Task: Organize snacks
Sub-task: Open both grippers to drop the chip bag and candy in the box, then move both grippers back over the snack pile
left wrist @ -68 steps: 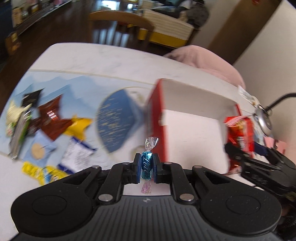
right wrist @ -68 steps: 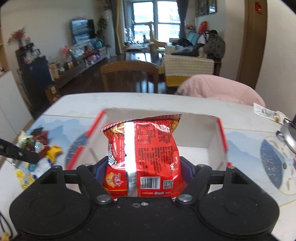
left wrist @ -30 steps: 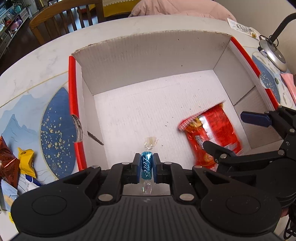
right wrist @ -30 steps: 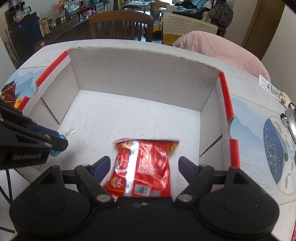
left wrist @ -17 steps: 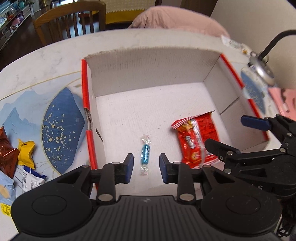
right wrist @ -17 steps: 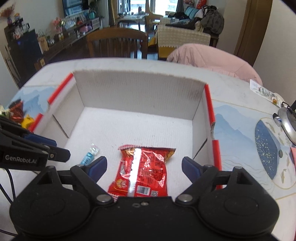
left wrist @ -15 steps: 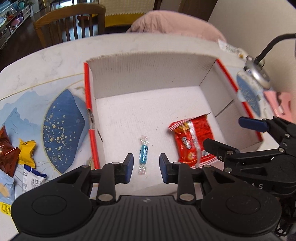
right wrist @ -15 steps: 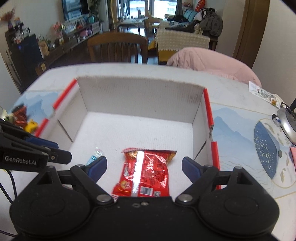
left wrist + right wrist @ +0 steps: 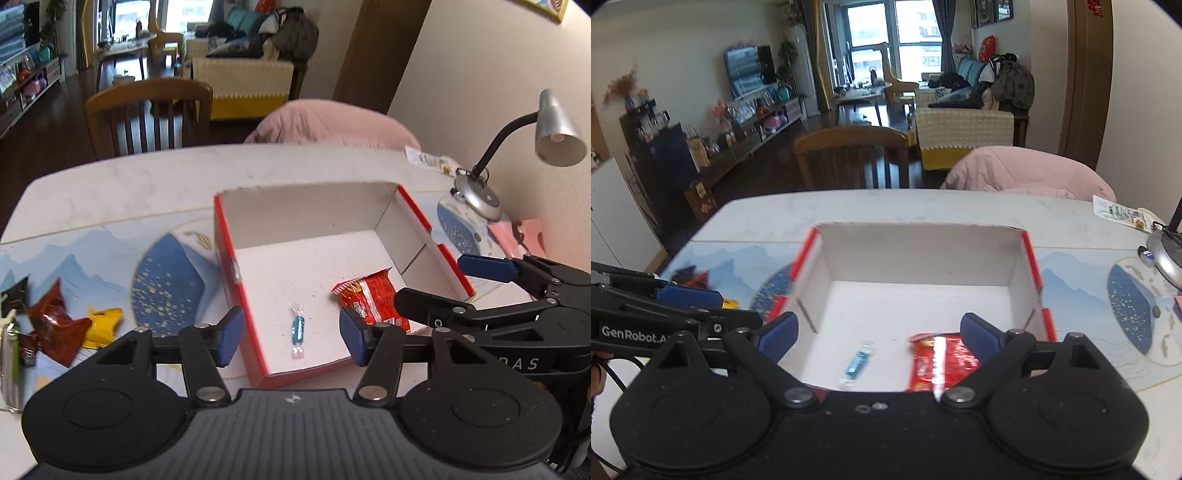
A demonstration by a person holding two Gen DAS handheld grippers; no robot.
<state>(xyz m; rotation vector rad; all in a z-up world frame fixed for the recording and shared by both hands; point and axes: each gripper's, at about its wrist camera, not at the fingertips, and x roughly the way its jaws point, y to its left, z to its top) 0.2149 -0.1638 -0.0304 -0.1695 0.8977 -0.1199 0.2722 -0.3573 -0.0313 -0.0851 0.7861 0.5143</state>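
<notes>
A red-sided cardboard box [image 9: 226,236] with a white inside sits on the table. On its floor lie a blue wrapped candy [image 9: 298,330] and a red snack bag [image 9: 373,299]. Both also show in the right wrist view: the candy [image 9: 857,362] and the bag [image 9: 943,363], inside the box [image 9: 1030,258]. My left gripper [image 9: 290,334] is open and empty, raised above the box's near left corner. My right gripper [image 9: 879,334] is open and empty, above the box's near edge. Several loose snacks [image 9: 61,325] lie on the table left of the box.
A desk lamp [image 9: 480,195] stands at the right of the table, next to pink paper [image 9: 517,236]. A wooden chair [image 9: 147,110] and a pink cushioned seat [image 9: 332,122] stand behind the table. A blue patterned mat [image 9: 166,284] lies under the box.
Both grippers opened and dropped their loads: the candy and the red bag now lie in the box. Both grippers have since pulled back and up, away from the box.
</notes>
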